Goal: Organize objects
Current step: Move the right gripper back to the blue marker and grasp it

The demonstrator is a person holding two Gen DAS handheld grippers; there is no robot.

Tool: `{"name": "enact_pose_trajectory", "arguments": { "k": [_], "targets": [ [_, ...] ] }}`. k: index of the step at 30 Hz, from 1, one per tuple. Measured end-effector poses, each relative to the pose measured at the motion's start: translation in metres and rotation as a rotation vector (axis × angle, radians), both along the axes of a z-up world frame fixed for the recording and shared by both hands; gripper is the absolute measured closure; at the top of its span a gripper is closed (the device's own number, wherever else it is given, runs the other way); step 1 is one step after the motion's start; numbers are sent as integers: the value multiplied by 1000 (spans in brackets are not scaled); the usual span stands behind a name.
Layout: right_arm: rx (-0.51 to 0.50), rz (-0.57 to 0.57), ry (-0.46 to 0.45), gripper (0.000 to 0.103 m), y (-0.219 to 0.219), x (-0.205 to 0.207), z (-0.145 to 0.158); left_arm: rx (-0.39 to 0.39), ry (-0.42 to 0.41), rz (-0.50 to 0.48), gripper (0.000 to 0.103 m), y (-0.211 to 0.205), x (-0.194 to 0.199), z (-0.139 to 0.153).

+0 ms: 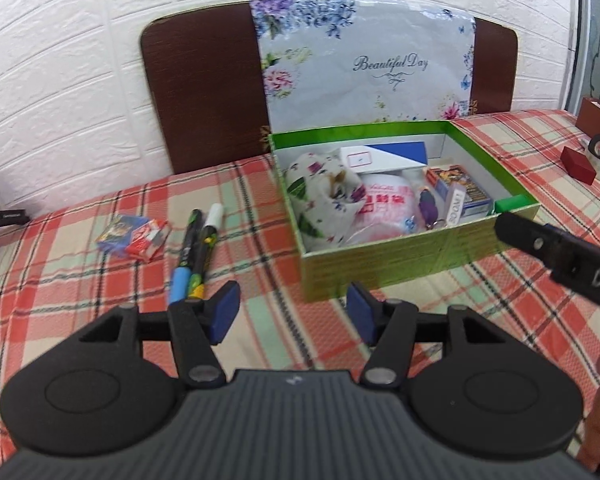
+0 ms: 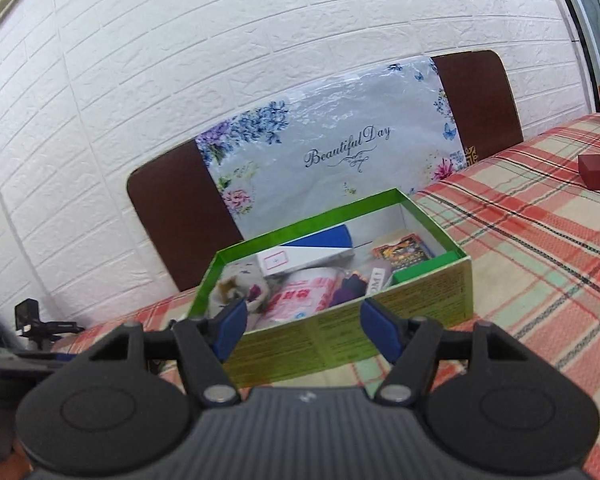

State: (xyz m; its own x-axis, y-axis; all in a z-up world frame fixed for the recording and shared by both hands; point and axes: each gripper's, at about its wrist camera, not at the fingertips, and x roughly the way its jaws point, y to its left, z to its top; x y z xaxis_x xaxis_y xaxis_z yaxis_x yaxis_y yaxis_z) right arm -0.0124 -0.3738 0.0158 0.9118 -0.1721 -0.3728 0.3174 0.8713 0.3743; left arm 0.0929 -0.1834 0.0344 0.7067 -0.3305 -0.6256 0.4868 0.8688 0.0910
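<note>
A green cardboard box (image 1: pixel 419 246) sits on the plaid cloth, holding a floral cloth bundle (image 1: pixel 323 192), a pink-printed plastic pack (image 1: pixel 383 208), a white and blue carton (image 1: pixel 383 156) and card packs (image 1: pixel 459 188). Left of it lie two markers (image 1: pixel 198 246) and two small card packs (image 1: pixel 134 234). My left gripper (image 1: pixel 294 312) hovers open over bare cloth in front of the box, nothing between its blue pads. My right gripper (image 2: pixel 303 326) is open just before the box's near wall (image 2: pixel 339 340), empty; one of its fingers (image 1: pixel 539 244) pokes in at the right of the left wrist view.
A floral "Beautiful Day" panel on a brown board (image 1: pixel 359 64) leans against the white brick wall behind the box. A small red box (image 1: pixel 577 164) and a tape roll (image 1: pixel 599 148) lie at the far right. A black stand (image 2: pixel 36 324) sits at the left edge.
</note>
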Motion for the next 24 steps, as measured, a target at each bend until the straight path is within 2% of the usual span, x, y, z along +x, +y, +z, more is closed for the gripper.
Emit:
{"name": "enact_pose_trajectory", "arguments": {
  "k": [7, 14, 24],
  "targets": [
    [0, 24, -27, 36, 25, -7, 20, -12, -46, 57, 28, 33, -11, 6],
    [-47, 50, -44, 35, 60, -12, 32, -34, -68, 97, 27, 65, -16, 6],
    [-112, 133, -9, 35, 106, 4, 34, -52, -64, 178, 27, 113, -7, -1]
  ]
}}
